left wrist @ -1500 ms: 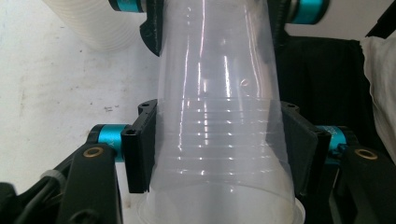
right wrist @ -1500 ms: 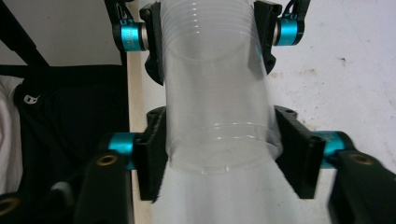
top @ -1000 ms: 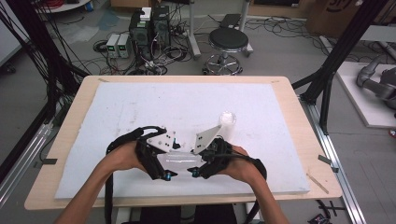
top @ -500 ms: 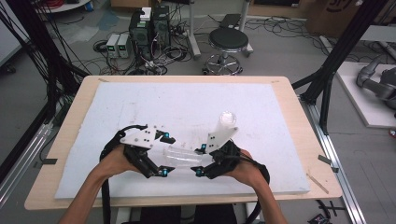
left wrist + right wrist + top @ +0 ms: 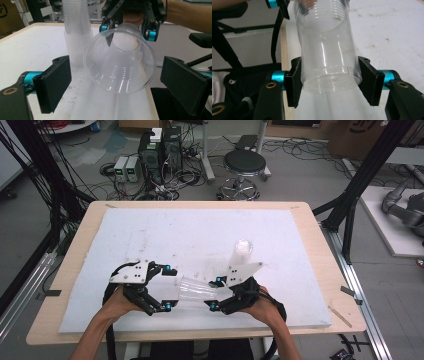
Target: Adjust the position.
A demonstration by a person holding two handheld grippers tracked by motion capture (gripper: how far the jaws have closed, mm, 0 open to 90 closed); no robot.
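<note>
A clear plastic cup [image 5: 196, 290] lies on its side just above the white board, between my two grippers. My right gripper [image 5: 215, 294] is shut on the cup's base [image 5: 329, 82], one black pad on each side. The cup's wide mouth [image 5: 120, 60] faces my left gripper [image 5: 168, 287]. That gripper is open and its jaws have just been opening. Its pads [image 5: 53, 85] stand well apart on either side of the rim without touching it. A tall stack of clear cups [image 5: 243, 252] stands upright just beyond my right hand; the left gripper view has the stack [image 5: 76, 32] behind the held cup.
The white foam board [image 5: 200, 230] covers most of the wooden table [image 5: 320, 265]. Both hands work near the front edge. Off the table, a stool [image 5: 245, 165] and computer boxes [image 5: 160, 150] stand on the floor beyond it.
My left gripper has moved left and toward the front edge, away from the right one. The cup has come into view between the two grippers. The right hand has hardly shifted.
</note>
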